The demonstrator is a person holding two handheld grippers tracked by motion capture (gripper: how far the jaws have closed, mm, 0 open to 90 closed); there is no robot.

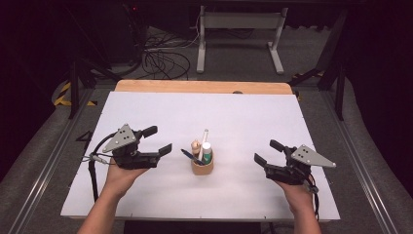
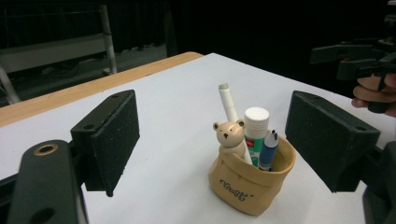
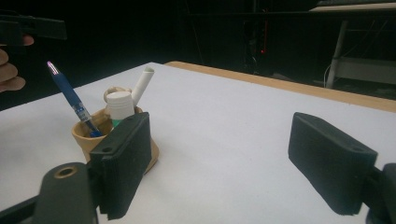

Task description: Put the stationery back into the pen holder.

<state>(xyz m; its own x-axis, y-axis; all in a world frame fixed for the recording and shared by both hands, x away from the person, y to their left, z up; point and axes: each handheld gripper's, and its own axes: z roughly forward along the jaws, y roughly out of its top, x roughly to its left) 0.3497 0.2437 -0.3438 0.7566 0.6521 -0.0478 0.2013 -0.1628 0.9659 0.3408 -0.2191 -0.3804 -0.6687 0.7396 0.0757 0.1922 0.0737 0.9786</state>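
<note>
Pen holder sits mid-table between both grippers, at 3 o'clock from left gripper (the nearer one), 9 o'clock from right gripper; contents stand upright, both jaws wide, empty.

Pen holder: tan, matt, shaped like a crumpled paper bag. Bear figure: smooth, pale, wood-like. Glue stick: glossy plastic. Blue pen: shiny plastic. Table: matt white top, wooden far edge. Jaw pads: rough black foam.
</note>
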